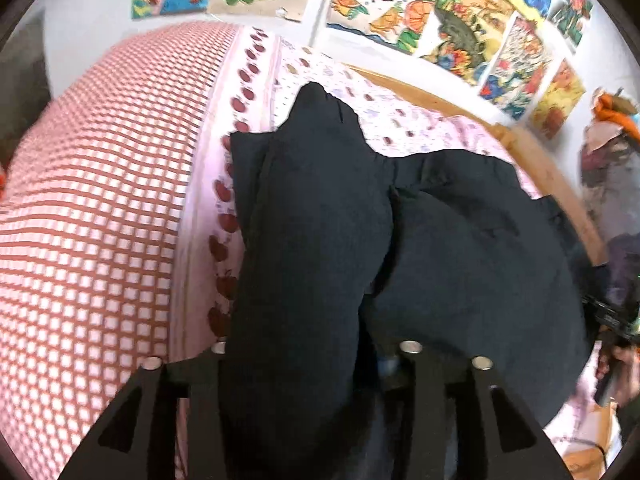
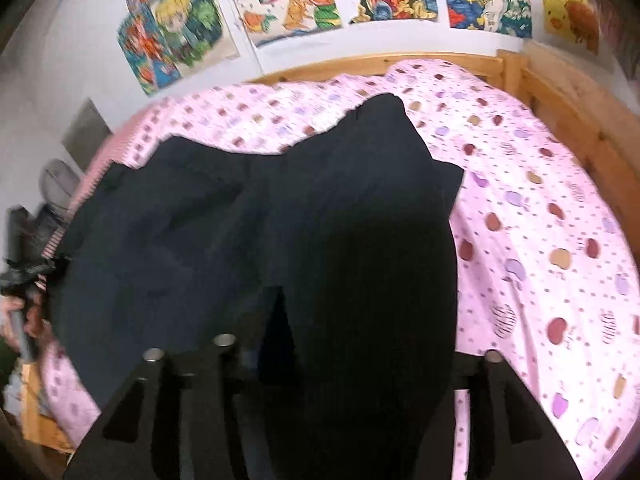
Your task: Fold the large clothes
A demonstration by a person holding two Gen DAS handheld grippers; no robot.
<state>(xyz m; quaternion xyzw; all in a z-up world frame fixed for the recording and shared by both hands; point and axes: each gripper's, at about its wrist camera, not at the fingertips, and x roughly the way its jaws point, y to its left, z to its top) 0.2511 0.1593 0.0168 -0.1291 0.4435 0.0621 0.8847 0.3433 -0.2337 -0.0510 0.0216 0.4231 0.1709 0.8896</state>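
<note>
A large dark navy garment (image 1: 460, 240) lies bunched on the bed, with one pointed end reaching toward the far wall. My left gripper (image 1: 316, 348) is at its near edge; the jaws stand apart and a thick fold of the cloth drapes down between the fingers (image 1: 412, 364), hiding the pads. In the right wrist view the same garment (image 2: 200, 240) spreads to the left. My right gripper (image 2: 356, 348) also has its jaws wide apart, and a dark hanging fold fills the gap and covers the inner side of the right finger (image 2: 494, 364).
The bed has a pink sheet with apple prints (image 2: 540, 240) and a red-checked cover (image 1: 100, 200) on the left. A wooden bed frame (image 2: 560, 92) runs along the far side and right. Colourful posters (image 2: 304, 0) hang on the white wall. A person's hand (image 1: 624, 360) shows at the edge.
</note>
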